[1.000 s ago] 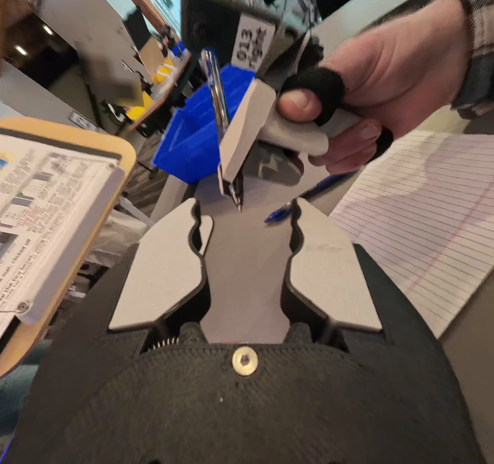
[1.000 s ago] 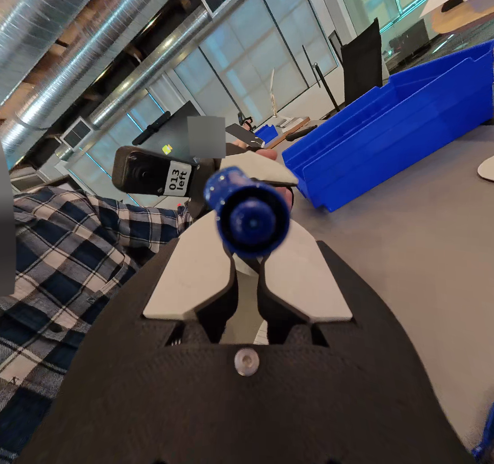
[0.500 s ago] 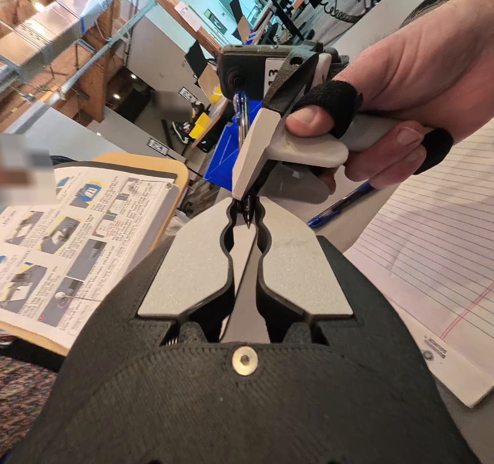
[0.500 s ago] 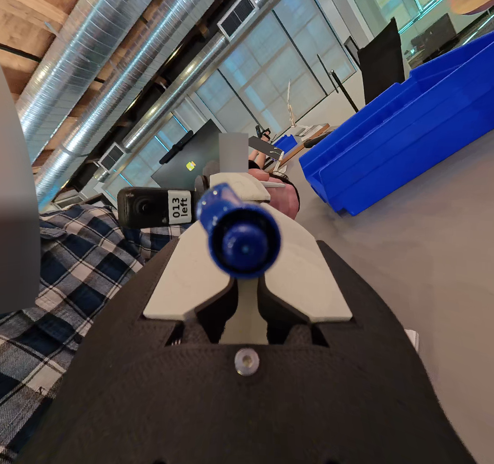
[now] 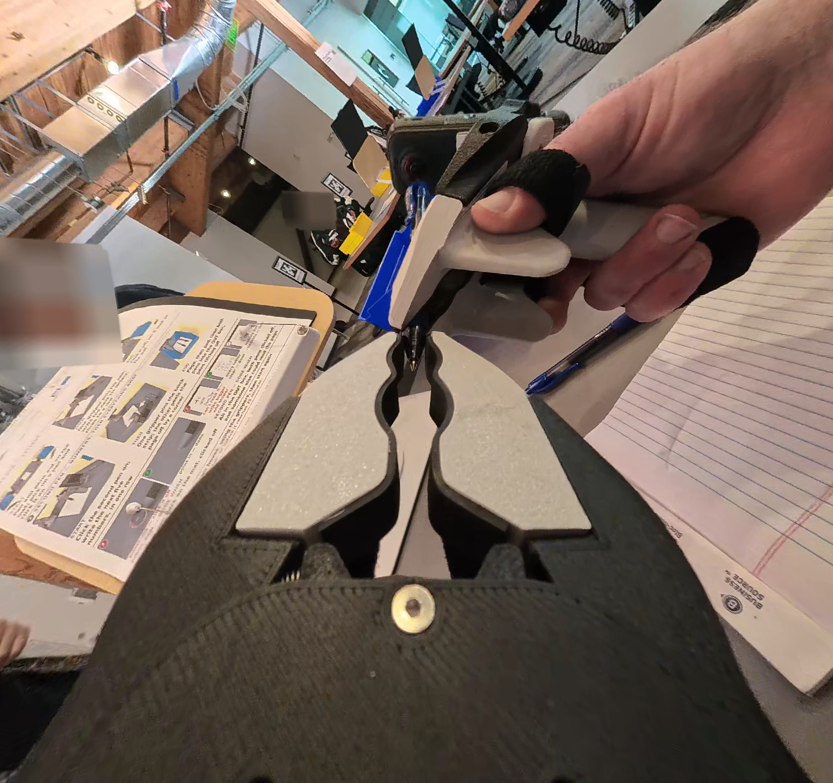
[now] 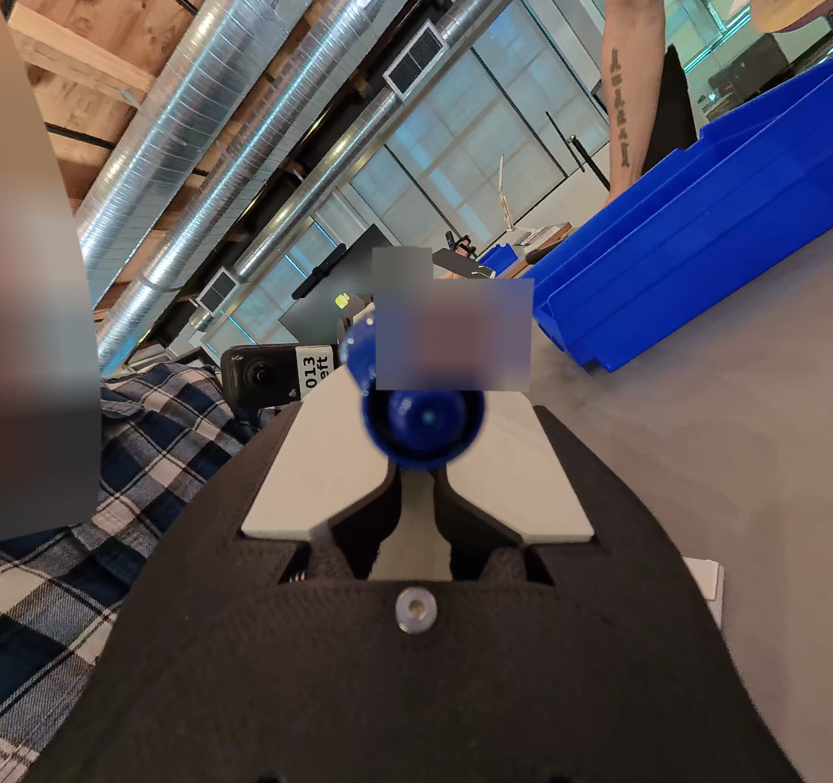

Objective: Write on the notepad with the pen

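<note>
My right gripper (image 6: 423,400) is shut on a blue pen (image 6: 423,432), whose rear end faces the right wrist camera. In the left wrist view a hand holds that right gripper (image 5: 408,326) with the pen (image 5: 412,348) pointing tip down. My left gripper (image 5: 412,342) has its jaws nearly together, a pen's width apart, closed around the pen's tip end. The lined notepad (image 5: 721,423) lies on the grey table to the right of both grippers, and no writing shows on the part of the page in view.
A second blue pen (image 5: 572,364) lies on the table by the notepad's far edge. A blue bin (image 6: 676,265) stands at the back. An instruction sheet on a wooden board (image 5: 135,423) is at the left. A person's arm (image 6: 631,85) shows behind the bin. The tips of both grippers are at nearly the same place.
My left gripper has closed from wide open to a narrow gap around the pen tip. Both grippers have tilted upward, so more of the ceiling shows.
</note>
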`<action>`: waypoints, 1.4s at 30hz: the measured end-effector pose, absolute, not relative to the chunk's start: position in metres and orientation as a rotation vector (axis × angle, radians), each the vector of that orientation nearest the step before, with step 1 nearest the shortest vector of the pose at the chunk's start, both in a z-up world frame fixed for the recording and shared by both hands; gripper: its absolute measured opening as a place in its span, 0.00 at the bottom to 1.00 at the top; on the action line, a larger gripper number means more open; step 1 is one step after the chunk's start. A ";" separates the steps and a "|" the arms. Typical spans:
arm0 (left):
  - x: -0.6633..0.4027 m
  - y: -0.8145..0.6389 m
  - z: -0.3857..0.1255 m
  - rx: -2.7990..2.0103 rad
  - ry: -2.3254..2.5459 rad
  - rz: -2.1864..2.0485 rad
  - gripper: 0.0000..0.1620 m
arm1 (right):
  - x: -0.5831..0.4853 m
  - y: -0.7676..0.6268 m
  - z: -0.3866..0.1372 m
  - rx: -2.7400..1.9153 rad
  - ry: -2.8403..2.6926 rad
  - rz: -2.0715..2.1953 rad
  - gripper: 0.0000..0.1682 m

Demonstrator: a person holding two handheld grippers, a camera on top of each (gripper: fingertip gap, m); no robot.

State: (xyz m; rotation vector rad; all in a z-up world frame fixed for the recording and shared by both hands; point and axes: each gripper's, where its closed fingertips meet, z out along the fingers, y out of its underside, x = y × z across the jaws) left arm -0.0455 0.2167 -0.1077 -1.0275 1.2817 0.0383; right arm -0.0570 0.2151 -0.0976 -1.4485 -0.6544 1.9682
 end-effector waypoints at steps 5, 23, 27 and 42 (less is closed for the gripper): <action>-0.047 0.214 -0.107 -1.016 1.298 0.028 0.05 | -0.058 0.212 -0.097 -1.439 -0.694 1.983 0.09; -0.049 0.208 -0.105 -1.001 1.350 -0.036 0.05 | -0.062 0.204 -0.097 -1.431 -0.773 2.047 0.07; -0.049 0.208 -0.106 -0.999 1.349 -0.034 0.05 | -0.062 0.204 -0.098 -1.454 -0.791 2.028 0.06; -0.062 0.212 -0.201 -1.362 1.690 -0.408 0.24 | -0.049 0.186 -0.160 -1.633 -1.324 1.141 0.06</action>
